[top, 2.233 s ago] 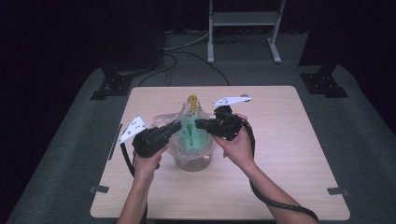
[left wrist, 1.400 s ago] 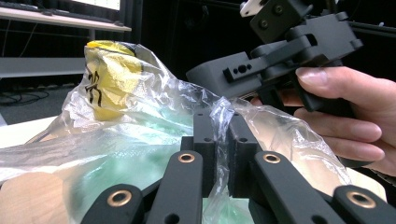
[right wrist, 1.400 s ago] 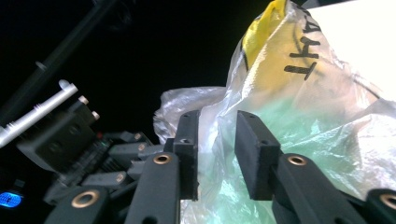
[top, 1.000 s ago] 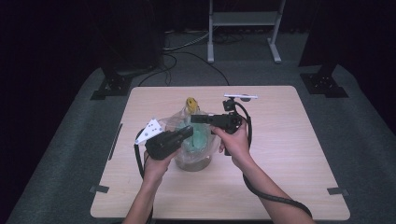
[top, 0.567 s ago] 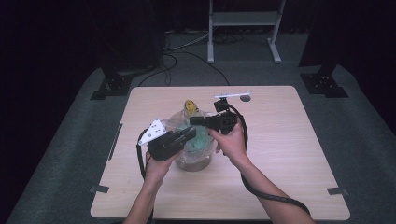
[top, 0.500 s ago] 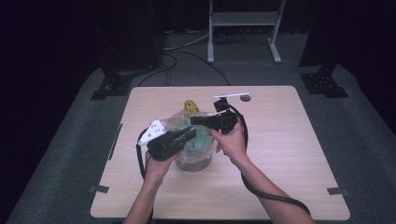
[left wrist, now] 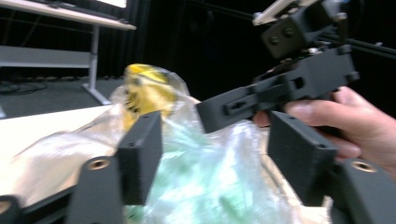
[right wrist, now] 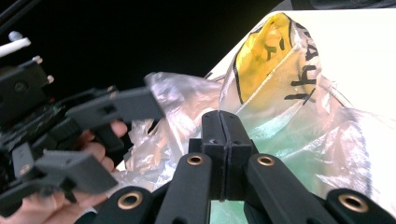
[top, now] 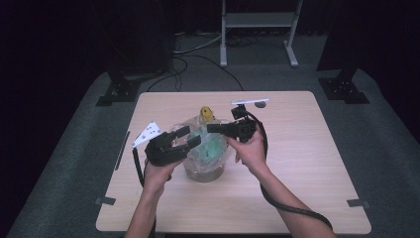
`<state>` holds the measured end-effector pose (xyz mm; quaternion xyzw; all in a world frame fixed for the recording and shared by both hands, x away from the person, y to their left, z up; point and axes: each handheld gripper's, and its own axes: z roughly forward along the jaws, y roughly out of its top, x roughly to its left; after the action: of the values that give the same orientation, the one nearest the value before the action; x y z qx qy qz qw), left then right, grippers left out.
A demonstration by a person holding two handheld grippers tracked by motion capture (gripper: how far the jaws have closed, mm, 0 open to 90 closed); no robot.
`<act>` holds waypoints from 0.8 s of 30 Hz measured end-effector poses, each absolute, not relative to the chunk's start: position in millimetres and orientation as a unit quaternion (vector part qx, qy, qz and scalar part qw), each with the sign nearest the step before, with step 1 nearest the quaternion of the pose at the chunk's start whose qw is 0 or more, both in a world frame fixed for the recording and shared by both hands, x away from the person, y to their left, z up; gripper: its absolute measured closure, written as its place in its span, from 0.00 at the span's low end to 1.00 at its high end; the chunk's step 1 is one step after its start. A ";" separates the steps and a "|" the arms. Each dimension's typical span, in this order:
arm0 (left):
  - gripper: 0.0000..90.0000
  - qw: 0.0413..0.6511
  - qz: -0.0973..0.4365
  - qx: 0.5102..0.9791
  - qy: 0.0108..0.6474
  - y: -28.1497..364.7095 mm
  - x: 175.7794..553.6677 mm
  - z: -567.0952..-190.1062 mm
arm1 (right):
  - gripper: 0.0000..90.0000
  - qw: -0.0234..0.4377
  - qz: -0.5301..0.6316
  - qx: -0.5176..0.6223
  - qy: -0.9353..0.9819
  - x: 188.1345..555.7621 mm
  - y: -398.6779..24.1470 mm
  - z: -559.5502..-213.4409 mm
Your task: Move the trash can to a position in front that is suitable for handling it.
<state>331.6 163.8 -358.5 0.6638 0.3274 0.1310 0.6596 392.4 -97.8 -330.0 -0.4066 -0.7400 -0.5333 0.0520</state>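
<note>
Since approx. 1 s ago, left gripper [top: 182, 140] fingers have been opening, now apart around clear bag [top: 205, 148] on worktop [top: 307, 163]; right gripper [top: 214, 128] fingers together pinching bag's top. Next: left regrips film w/ care.

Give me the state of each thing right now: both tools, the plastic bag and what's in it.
Left tool: jaws apart, just been opening, bag film between them but not pinched.
Right tool: jaws fully together, just closed; whether they pinch film, cannot tell.
Plastic bag: clear, crumpled, standing on the table, its top open between the tools.
Yellow item: upright behind the film.
Green contents: inside the bag, blurred.
</note>
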 end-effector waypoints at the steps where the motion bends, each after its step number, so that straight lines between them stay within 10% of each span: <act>1: 0.28 0.660 0.132 0.661 0.332 164.9 332.2 -358.2 | 1.00 0.051 -0.533 -0.406 -0.741 392.2 -98.9 -329.2; 24: 0.10 0.680 0.165 0.617 0.361 200.0 330.3 -347.7 | 1.00 0.014 -0.556 -0.401 -0.728 384.7 -131.3 -301.4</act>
<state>330.3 200.0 -347.7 0.6169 0.3610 0.1651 0.6796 384.7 -131.3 -301.4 -0.4013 -0.7278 -0.5560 0.0139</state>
